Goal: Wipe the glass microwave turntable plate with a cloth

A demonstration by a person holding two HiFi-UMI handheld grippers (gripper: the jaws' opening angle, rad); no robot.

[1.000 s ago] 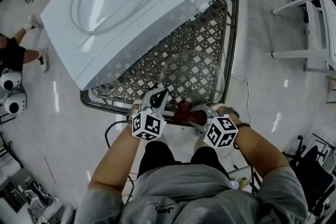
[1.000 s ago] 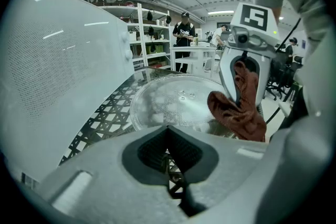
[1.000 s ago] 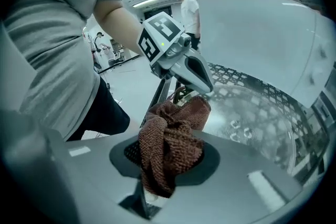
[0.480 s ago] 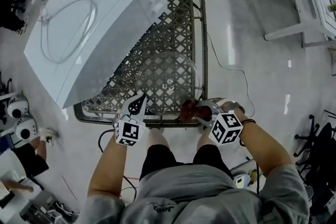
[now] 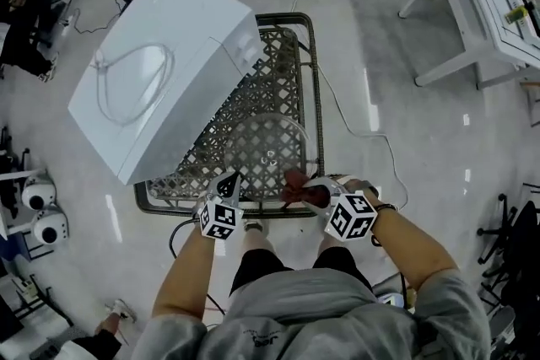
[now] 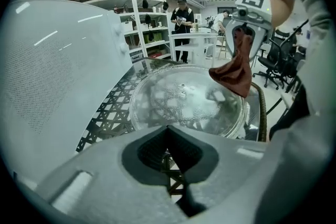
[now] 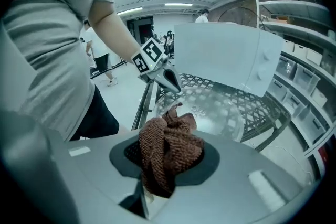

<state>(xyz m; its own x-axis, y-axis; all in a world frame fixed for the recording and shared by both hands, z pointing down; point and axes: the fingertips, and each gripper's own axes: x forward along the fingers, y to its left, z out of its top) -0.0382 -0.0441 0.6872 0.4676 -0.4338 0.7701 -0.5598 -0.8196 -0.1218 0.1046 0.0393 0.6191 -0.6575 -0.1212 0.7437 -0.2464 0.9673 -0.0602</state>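
Glass plate (image 5: 267,149) flat on lattice tabletop (image 5: 289,63), near edge | right gripper (image 5: 310,191) clamps cloth (image 7: 169,150) over its rim | left gripper (image 5: 229,180) closed, empty | risk: unbraced plate could slide off under wiping pressure.

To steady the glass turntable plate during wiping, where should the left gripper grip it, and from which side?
Probably its near rim, from the person's side: the glass turntable plate lies flat on the lattice table, so only the edge offers the left gripper a pinch. The microwave crowds the far-left side, and the right gripper needs the middle for its cloth.
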